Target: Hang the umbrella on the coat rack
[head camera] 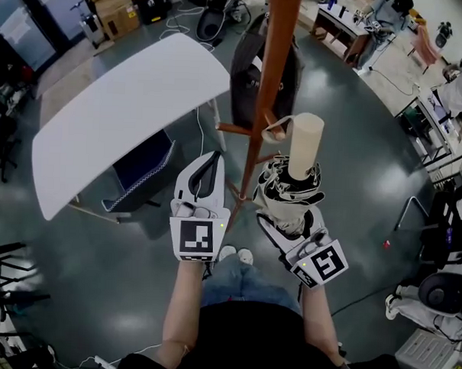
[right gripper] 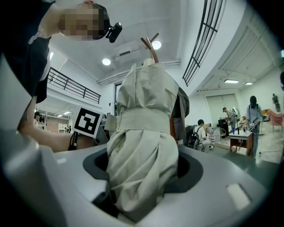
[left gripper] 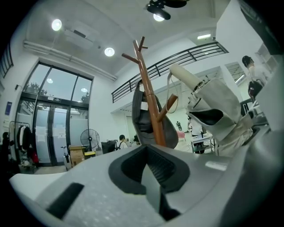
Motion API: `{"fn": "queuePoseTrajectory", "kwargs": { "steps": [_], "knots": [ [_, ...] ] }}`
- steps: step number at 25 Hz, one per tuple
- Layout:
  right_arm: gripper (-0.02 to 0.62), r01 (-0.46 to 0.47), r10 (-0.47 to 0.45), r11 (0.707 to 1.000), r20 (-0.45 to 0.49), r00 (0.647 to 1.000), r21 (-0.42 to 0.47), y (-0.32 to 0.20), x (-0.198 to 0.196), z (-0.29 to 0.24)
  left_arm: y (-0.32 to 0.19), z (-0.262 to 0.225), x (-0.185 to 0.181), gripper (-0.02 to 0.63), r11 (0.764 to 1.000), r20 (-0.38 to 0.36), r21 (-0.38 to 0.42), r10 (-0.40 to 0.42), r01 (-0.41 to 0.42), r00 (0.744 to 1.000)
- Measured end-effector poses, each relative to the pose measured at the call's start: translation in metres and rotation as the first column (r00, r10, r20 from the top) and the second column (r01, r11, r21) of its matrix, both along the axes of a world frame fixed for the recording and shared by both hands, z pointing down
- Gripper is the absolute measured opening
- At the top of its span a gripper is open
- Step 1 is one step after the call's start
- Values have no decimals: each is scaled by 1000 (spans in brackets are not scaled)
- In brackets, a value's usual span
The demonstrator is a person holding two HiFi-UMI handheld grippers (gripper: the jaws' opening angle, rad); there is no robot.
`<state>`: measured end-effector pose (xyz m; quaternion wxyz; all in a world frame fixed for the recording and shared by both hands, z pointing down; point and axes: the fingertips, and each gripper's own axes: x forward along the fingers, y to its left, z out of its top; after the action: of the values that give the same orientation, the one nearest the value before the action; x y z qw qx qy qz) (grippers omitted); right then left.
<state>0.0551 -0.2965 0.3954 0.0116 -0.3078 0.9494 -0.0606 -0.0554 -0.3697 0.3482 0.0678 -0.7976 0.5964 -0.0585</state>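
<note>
A folded beige umbrella with a cream handle stands upright in my right gripper, which is shut on its fabric body. The brown wooden coat rack rises just behind it. In the left gripper view the umbrella's thin wrist loop lies around a lower peg of the rack. My left gripper is level beside the umbrella, left of the pole, its jaws shut with nothing in them.
A dark bag hangs on the rack's far side. A white table with a blue chair under it stands to the left. Desks and people are at the far right. Cardboard boxes are at the back left.
</note>
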Motion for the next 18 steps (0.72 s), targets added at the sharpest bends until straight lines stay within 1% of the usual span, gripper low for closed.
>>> {"fn": "queuePoseTrajectory", "kwargs": {
  "steps": [4, 10, 14, 18],
  "knots": [
    [316, -32, 32, 999, -5, 999, -13, -1, 1, 5, -1, 3, 2, 6, 1000, 4, -10, 27, -27, 1000],
    [316, -89, 88, 996, -24, 996, -24, -8, 7, 20, 2, 8, 8, 6, 998, -18, 1, 64, -64, 998],
    [316, -123, 121, 992, -35, 992, -42, -20, 14, 33, -2, 14, 11, 6, 997, -26, -5, 74, -75, 997],
    [316, -154, 151, 986, -48, 987, -65, -29, 19, 53, -5, 25, 14, 5, 996, -18, -28, 80, -80, 997]
  ]
}}
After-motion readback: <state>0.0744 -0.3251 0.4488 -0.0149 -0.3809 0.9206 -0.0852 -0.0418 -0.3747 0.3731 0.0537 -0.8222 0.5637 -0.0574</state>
